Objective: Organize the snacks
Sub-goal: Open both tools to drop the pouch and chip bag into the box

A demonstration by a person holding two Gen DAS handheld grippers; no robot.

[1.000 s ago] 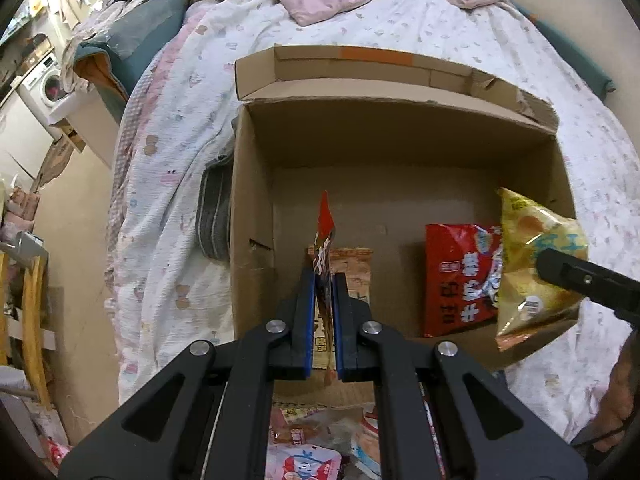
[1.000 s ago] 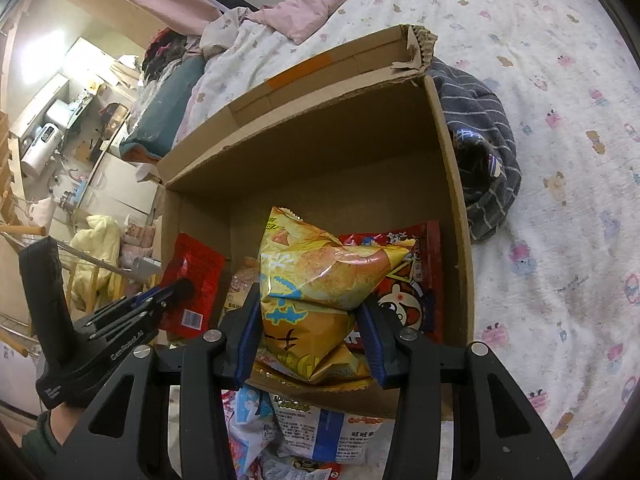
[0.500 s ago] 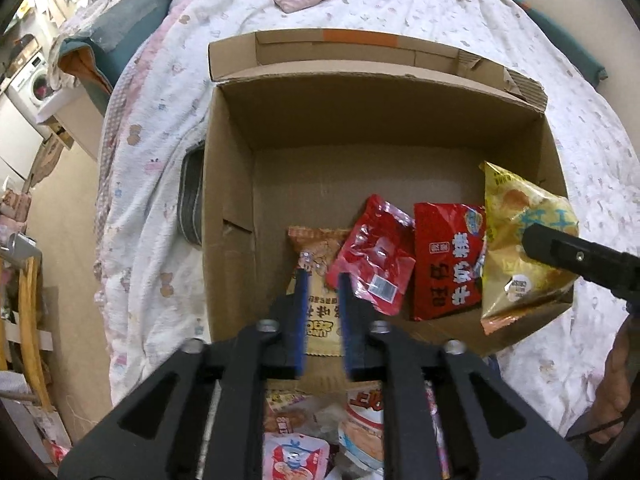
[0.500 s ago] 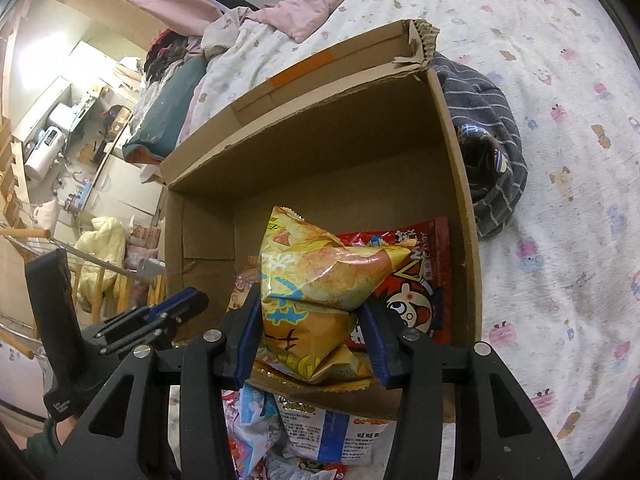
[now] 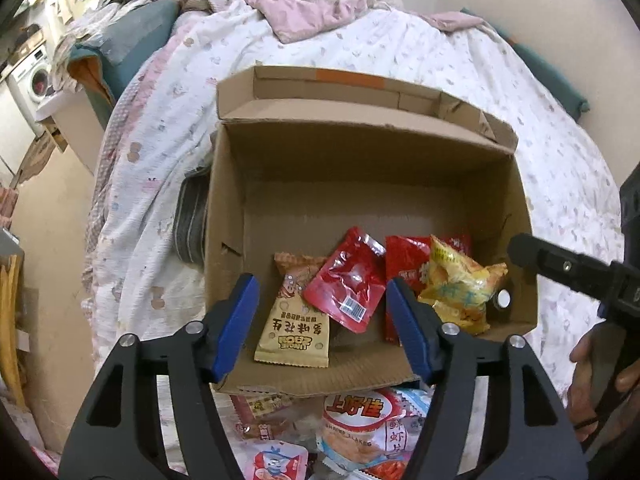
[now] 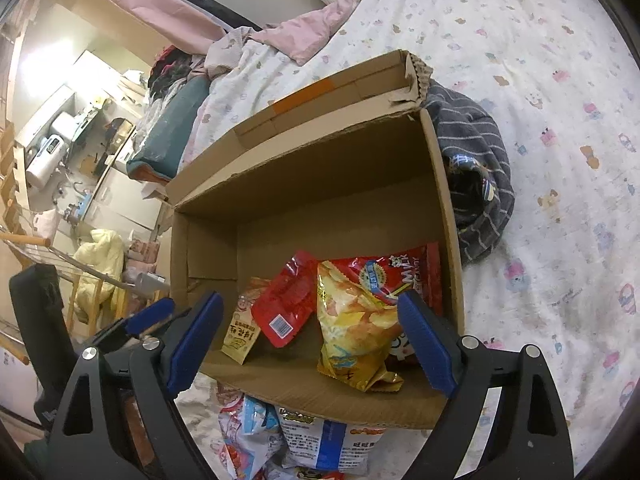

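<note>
bed (image 5: 400,52) w/ printed quilt | washer (image 5: 34,78) left | beige floor (image 5: 48,216)

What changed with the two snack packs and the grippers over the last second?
The left gripper let go of the small red pouch, which now lies in the cardboard box. The right gripper released the yellow chip bag, which dropped inside too. Both sets of jaws are opening, gripping nothing. The box and the loose snack pile stayed put.
</note>
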